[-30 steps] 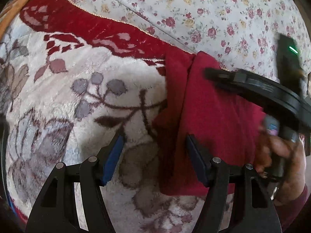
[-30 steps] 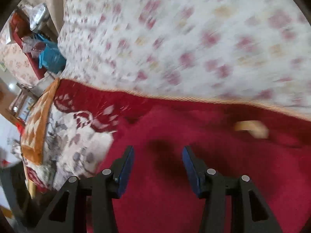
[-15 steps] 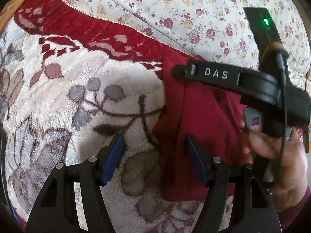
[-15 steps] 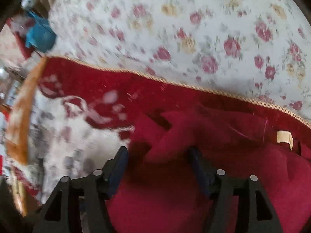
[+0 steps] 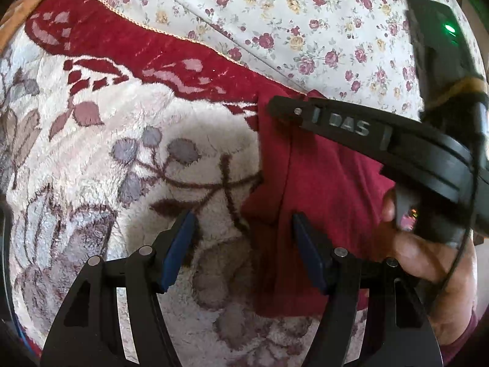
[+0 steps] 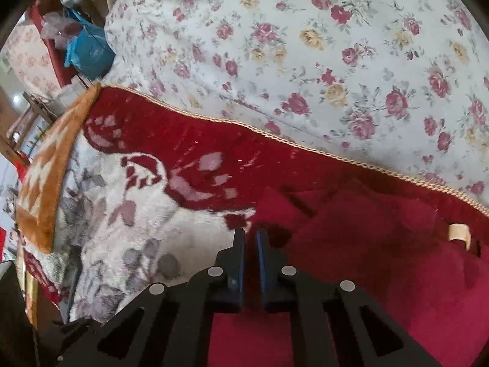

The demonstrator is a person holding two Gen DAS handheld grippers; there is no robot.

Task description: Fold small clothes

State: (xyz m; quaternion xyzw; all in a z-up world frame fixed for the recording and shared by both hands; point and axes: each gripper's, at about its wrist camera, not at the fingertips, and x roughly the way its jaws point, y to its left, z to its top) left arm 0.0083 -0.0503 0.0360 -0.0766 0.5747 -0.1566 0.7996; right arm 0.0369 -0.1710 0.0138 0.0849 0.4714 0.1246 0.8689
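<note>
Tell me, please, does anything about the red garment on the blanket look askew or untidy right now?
Yes. The red garment is bunched into uneven ridges near its upper left corner rather than lying flat, and its left edge runs crookedly over the plush blanket. The right gripper has just closed at that rumpled corner. Nothing looks torn or spilled.

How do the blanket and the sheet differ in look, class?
1. The blanket is plush and fuzzy; the sheet is smooth and thin.
2. The blanket has large leaf shapes on cream with a wide dark red border; the sheet has small scattered roses on a pale ground.
3. The blanket bears the red garment; the sheet bears nothing in view.
Both carry plant patterns with red in them.
</note>
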